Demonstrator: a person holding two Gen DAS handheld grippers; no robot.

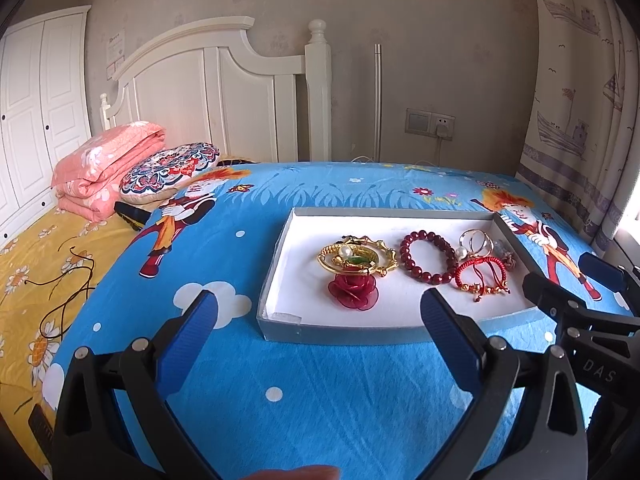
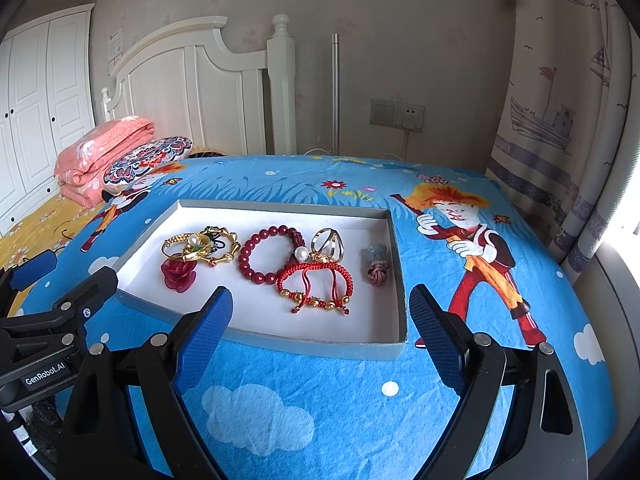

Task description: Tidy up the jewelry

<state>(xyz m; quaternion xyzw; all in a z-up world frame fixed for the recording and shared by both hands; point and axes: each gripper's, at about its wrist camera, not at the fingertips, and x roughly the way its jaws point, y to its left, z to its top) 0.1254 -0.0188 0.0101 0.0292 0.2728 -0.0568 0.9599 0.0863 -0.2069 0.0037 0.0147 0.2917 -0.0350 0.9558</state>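
- Tray [image 1: 276, 316]: near-right corner hidden behind the left gripper's finger [image 1: 448, 332].
- Gold bangles [image 1: 356, 260]: tangled heap; count unclear.
- Bundle [image 2: 378, 268]: too small to identify.

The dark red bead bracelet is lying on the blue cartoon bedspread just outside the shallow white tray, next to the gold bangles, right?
Not quite. The dark red bead bracelet lies inside the shallow white tray, not outside it on the blue cartoon bedspread. It is indeed next to the gold bangles. The right wrist view shows this clearly.
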